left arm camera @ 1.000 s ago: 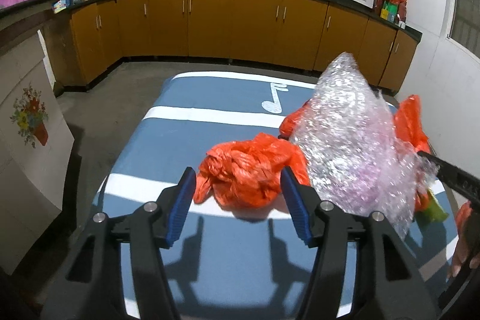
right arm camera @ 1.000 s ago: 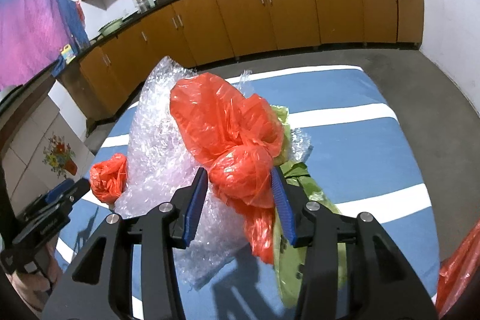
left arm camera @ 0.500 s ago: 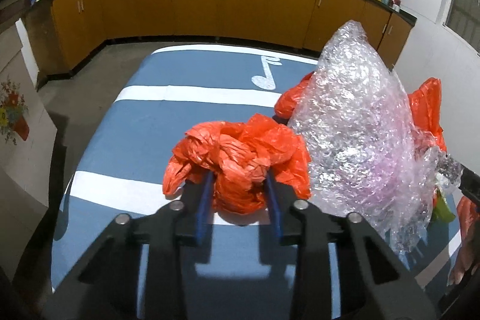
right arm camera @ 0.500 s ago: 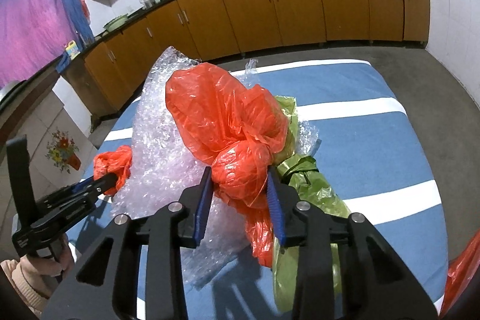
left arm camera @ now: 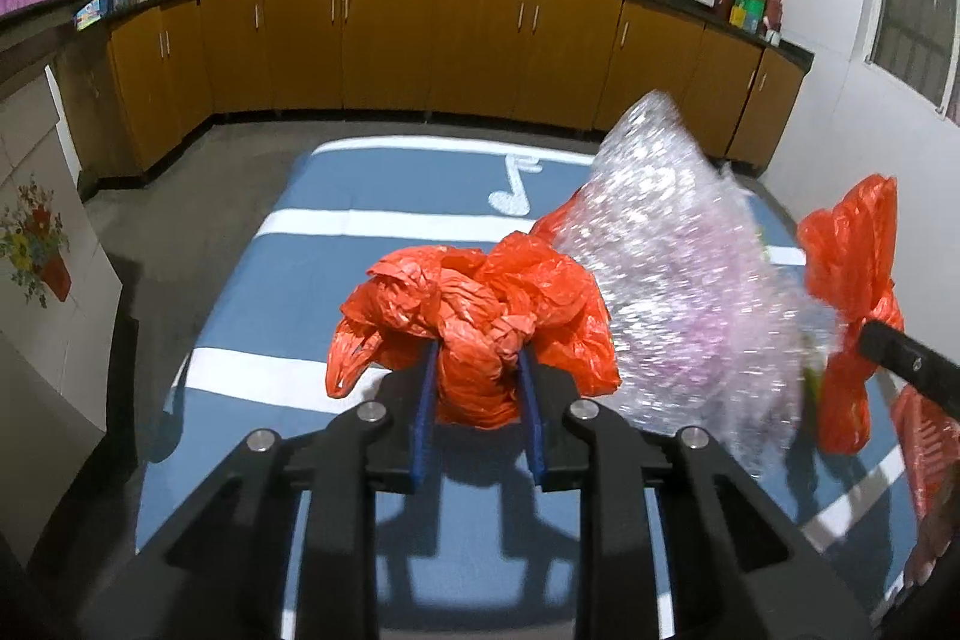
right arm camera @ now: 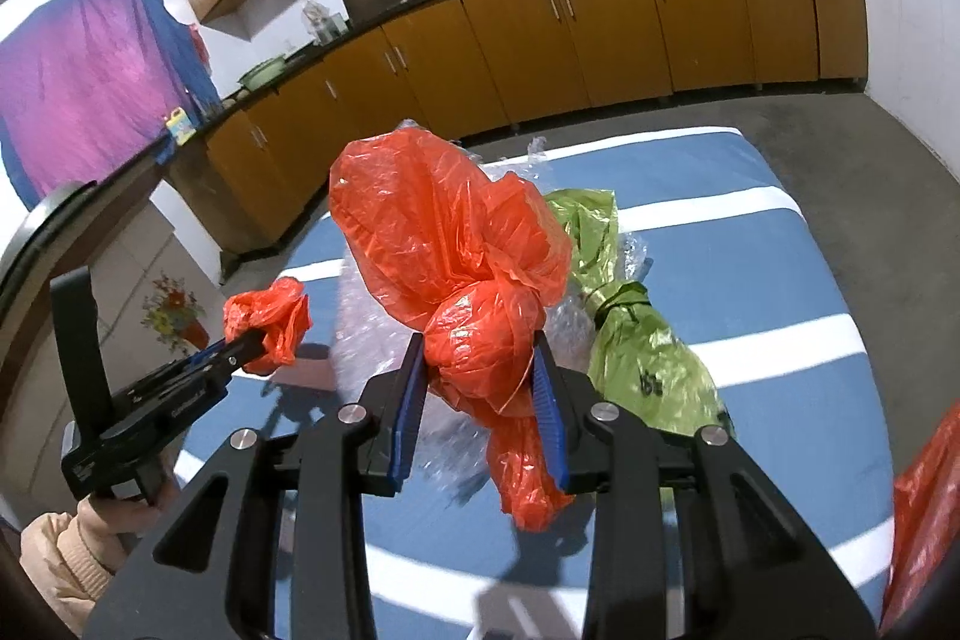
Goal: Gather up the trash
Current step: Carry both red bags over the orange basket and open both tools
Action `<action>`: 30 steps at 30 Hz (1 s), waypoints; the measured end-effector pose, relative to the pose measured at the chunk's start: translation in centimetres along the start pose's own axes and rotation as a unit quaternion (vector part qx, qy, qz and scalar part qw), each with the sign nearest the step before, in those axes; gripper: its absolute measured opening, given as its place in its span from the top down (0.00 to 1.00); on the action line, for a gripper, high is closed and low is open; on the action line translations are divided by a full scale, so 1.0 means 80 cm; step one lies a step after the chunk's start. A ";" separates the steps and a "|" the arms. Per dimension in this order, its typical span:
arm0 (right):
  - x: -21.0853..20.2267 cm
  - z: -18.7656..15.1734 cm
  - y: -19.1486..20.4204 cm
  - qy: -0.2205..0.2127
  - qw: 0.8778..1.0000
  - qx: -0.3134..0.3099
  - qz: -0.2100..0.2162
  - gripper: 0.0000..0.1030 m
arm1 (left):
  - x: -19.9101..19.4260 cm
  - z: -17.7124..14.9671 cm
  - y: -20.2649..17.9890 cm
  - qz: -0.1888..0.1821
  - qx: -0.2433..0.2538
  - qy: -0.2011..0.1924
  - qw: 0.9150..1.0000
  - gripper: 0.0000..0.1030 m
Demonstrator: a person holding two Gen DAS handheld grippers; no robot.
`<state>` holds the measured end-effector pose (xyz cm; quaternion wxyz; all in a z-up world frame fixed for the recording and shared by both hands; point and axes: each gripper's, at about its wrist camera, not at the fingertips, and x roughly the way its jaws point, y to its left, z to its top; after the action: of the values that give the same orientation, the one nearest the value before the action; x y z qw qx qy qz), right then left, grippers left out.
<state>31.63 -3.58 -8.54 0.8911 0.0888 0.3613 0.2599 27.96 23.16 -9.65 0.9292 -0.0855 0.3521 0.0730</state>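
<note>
— Orange plastic, crumpled: where does it sit against the left gripper?

— Crumpled orange bag is lodged between both blue pads, which pinch its knotted lower part. The bulk of it bulges out above and ahead of the fingertips, over the blue striped mat.

— And the right gripper?

— Closed on a second orange bag. Its pads squeeze the rounded knot; the loose upper part balloons above the fingers and a tail hangs below them.

— Other trash?

— Bubble wrap stands just right of the left-hand bundle, touching it. A green bag lies just right of the right gripper's load, on the mat. Whether either is caught in the right-hand grip, I cannot tell.

— Surroundings?

— Wooden cabinets line the far wall.
</note>
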 end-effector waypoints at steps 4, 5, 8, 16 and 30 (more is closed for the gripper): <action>-0.027 -0.006 0.006 -0.012 1.000 0.000 -0.003 0.66 | -0.032 0.003 -0.011 -0.017 0.000 -0.013 1.000 0.76; -0.037 -0.008 0.006 -0.017 1.000 0.000 -0.007 0.66 | -0.041 0.003 -0.015 -0.023 0.000 -0.017 1.000 0.76; -0.063 -0.012 0.002 -0.031 0.999 -0.003 -0.024 0.66 | -0.065 0.005 -0.028 -0.040 0.002 -0.029 0.999 0.76; -0.143 -0.020 -0.022 -0.075 0.994 0.001 -0.082 0.66 | -0.127 0.003 -0.087 -0.089 0.033 -0.055 0.994 0.76; -0.256 -0.071 -0.085 -0.114 0.971 0.053 -0.201 0.66 | -0.188 -0.028 -0.210 -0.187 0.099 -0.055 0.976 0.76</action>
<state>18.07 -20.30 -2.74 0.9545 0.0906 0.2807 0.0438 18.65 5.16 0.53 0.9483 -0.0535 0.2836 -0.1324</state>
